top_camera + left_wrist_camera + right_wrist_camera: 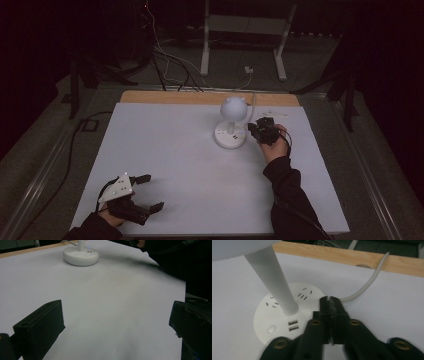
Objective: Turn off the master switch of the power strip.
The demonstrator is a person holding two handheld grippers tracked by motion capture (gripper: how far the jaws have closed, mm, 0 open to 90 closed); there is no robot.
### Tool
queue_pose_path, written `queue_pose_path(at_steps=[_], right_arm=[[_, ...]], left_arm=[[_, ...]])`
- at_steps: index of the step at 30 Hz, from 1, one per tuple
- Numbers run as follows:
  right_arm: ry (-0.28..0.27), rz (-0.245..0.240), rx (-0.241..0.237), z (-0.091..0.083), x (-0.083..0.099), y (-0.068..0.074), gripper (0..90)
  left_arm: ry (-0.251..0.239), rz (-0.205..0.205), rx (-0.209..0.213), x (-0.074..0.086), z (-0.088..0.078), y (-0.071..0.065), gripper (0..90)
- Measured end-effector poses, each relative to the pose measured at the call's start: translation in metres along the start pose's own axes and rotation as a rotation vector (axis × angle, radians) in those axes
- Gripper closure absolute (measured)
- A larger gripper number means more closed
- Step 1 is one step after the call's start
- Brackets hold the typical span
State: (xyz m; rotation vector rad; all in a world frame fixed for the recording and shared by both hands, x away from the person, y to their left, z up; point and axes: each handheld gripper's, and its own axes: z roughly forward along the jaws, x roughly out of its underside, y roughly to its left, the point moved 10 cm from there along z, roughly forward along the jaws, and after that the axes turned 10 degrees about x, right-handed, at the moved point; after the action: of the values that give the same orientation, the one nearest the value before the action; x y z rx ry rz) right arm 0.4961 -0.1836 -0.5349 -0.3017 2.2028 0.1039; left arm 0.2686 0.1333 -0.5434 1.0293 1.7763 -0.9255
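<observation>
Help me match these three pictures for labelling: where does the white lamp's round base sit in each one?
High view: the lamp base sits right of centre on the white table, just left of the right gripper.
Left gripper view: top, left of centre.
Right gripper view: left and centre, with the shut jaws at its right edge.
Shared landmark: the lamp's white stem, rising from the base in all three.
</observation>
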Motion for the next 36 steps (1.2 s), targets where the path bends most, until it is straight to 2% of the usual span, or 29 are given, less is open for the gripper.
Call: queue_pose_path(at_steps=[8, 22, 36], right_arm=[[-0.019, -0.004, 0.007, 0.002, -0.001, 0.004, 90.0], [0.0, -0.048, 0.0, 0.016, 0.006, 0.017, 90.0], [-0.01, -0.053, 0.029, 0.03, 0.014, 0.018, 90.0]], left_arm=[[0.0, -0.001, 0.0, 0.0, 0.0, 0.0, 0.3], [0.001, -0.001, 0.002, 0.0, 0.0, 0.0, 0.3], [0.0, -0.001, 0.001, 0.0, 0.0, 0.0, 0.3]])
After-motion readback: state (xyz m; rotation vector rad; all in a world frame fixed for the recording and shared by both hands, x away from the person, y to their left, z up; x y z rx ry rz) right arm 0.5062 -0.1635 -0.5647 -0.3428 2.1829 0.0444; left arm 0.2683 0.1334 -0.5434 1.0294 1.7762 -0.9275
